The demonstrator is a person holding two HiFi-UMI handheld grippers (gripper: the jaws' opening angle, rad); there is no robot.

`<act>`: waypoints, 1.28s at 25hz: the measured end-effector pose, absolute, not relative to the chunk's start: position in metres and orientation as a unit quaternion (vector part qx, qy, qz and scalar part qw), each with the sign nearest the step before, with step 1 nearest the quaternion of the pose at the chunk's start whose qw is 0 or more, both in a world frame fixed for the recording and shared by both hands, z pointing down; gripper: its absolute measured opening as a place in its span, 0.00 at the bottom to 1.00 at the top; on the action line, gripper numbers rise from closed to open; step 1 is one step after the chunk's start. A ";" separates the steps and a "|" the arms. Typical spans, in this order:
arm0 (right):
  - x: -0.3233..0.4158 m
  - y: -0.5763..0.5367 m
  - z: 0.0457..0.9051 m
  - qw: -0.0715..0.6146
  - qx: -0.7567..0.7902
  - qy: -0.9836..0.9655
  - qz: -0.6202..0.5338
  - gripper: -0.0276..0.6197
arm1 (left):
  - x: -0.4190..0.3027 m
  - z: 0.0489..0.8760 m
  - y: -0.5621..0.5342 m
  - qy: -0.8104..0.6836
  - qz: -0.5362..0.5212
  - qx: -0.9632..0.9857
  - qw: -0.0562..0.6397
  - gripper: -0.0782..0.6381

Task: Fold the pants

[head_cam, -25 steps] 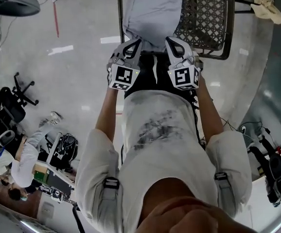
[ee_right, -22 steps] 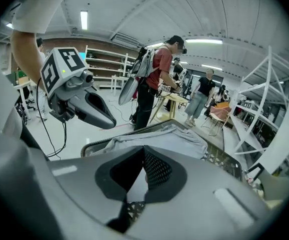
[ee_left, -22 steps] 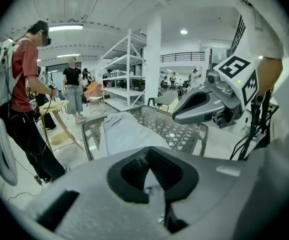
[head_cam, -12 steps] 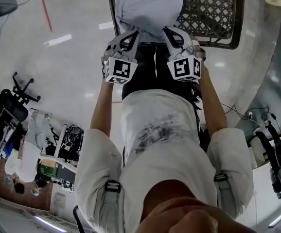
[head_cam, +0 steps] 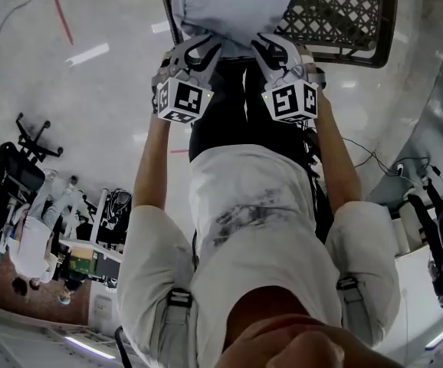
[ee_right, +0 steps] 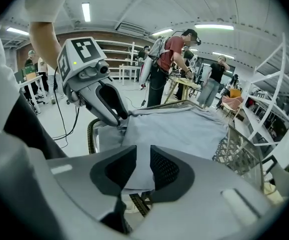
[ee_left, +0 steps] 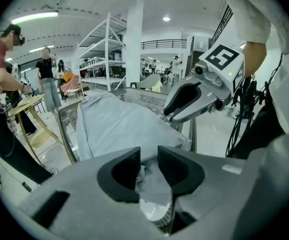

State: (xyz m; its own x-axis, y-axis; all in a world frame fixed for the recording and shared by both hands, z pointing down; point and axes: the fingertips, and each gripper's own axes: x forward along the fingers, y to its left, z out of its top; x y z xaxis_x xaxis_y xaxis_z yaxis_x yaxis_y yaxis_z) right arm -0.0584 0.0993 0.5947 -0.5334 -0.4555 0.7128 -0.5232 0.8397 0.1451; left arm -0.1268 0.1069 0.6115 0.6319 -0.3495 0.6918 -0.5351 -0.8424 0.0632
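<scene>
Head view: the pants (head_cam: 233, 6) are lying over a mesh rack (head_cam: 336, 14), with their near edge at the jaws.

Left gripper view: the left gripper (ee_left: 148, 156), its jaws just opening, is standing released with cloth sitting loose between them.

Right gripper view: the right gripper (ee_right: 143, 156), also just opening, is standing released with the hem hanging in its gap.

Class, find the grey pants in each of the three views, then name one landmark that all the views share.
Head view: pants at top centre.
Left gripper view: pants at centre, slightly left.
Right gripper view: pants at centre.
Shared landmark: the mesh rack they lie on.
</scene>
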 end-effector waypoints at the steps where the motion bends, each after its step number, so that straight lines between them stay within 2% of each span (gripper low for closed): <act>1: -0.059 0.100 0.598 0.394 0.278 -0.875 0.045 0.20 | -0.127 0.614 0.107 -0.241 0.353 0.894 0.131 0.28; 11: -0.064 0.111 0.623 0.401 0.258 -0.877 0.065 0.35 | -0.136 0.639 0.108 -0.182 0.380 0.899 0.117 0.50; 17: -0.067 0.115 0.636 0.404 0.242 -0.879 0.076 0.46 | -0.137 0.651 0.109 -0.163 0.381 0.902 0.124 0.58; 20: -0.070 0.115 0.640 0.410 0.238 -0.877 0.079 0.50 | -0.140 0.654 0.107 -0.159 0.384 0.901 0.122 0.60; 26: -0.066 0.115 0.655 0.434 0.230 -0.867 0.081 0.50 | -0.142 0.665 0.103 -0.155 0.397 0.898 0.110 0.59; 32: -0.067 0.114 0.658 0.428 0.223 -0.870 0.099 0.45 | -0.146 0.664 0.093 -0.173 0.391 0.898 0.101 0.49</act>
State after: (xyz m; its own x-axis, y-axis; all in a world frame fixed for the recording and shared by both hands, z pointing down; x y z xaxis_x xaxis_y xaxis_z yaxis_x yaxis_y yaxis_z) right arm -0.0671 0.1138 0.6584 -0.5351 -0.3024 0.7888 -0.4723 0.8813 0.0175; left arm -0.1459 0.0934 0.6641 0.6348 -0.2310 0.7374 -0.3892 -0.9200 0.0468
